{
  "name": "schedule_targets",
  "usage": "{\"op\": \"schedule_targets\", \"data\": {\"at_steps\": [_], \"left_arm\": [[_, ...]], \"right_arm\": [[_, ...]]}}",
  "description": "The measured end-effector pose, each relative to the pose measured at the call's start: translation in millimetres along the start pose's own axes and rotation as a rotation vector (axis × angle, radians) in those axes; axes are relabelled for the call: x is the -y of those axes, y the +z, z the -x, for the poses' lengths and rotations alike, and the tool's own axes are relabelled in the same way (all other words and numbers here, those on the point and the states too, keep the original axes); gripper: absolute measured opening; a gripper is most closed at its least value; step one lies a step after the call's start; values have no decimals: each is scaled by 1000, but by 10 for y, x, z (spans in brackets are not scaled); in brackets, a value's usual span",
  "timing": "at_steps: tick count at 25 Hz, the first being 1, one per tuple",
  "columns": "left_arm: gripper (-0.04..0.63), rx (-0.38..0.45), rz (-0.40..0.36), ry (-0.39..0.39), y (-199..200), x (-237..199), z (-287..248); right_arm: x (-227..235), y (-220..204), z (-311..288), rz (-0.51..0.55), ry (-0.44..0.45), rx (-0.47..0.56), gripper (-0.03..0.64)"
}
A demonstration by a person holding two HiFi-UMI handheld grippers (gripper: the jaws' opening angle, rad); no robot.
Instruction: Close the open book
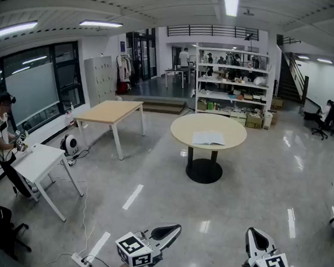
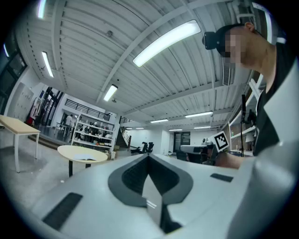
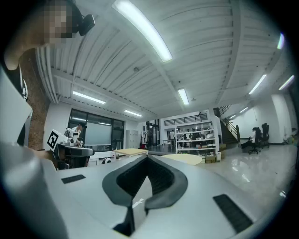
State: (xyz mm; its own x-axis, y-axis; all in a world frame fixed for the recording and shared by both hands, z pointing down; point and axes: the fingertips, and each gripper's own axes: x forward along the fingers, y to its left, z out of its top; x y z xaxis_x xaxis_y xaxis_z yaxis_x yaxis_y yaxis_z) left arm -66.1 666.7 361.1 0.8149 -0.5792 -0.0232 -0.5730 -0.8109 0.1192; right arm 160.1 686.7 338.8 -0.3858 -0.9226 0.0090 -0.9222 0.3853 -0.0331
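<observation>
An open book [image 1: 208, 138] lies with its white pages up on a round beige table [image 1: 181, 131] in the middle of the room, far ahead of both grippers. My left gripper [image 1: 175, 227] and right gripper [image 1: 253, 231] show at the bottom edge of the head view, both shut and holding nothing. The left gripper view has the jaws [image 2: 148, 157] meeting at a tip, with the book [image 2: 84, 158] small on the table [image 2: 70, 151] at far left. From the right gripper [image 3: 148, 158], also shut and empty, the table [image 3: 184, 158] is seen edge-on and the book does not show.
A rectangular wooden table [image 1: 93, 117] stands left of the round one. Further left a person [image 1: 3, 131] sits at a white table [image 1: 44, 152]. Shelves [image 1: 231, 83] line the back, office chairs [image 1: 329, 120] stand at right, and a power strip with cable [image 1: 81, 260] lies near my feet.
</observation>
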Motion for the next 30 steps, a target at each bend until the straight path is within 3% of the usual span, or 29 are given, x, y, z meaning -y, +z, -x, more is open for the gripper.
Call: {"op": "schedule_targets", "data": {"at_steps": [14, 30], "left_arm": [[-2, 7, -2, -28, 41, -38, -7], [-2, 11, 10, -38, 68, -461, 81]], "right_arm": [[-31, 3, -55, -1, -26, -7, -2], [-159, 16, -444, -33, -49, 10, -2]]}}
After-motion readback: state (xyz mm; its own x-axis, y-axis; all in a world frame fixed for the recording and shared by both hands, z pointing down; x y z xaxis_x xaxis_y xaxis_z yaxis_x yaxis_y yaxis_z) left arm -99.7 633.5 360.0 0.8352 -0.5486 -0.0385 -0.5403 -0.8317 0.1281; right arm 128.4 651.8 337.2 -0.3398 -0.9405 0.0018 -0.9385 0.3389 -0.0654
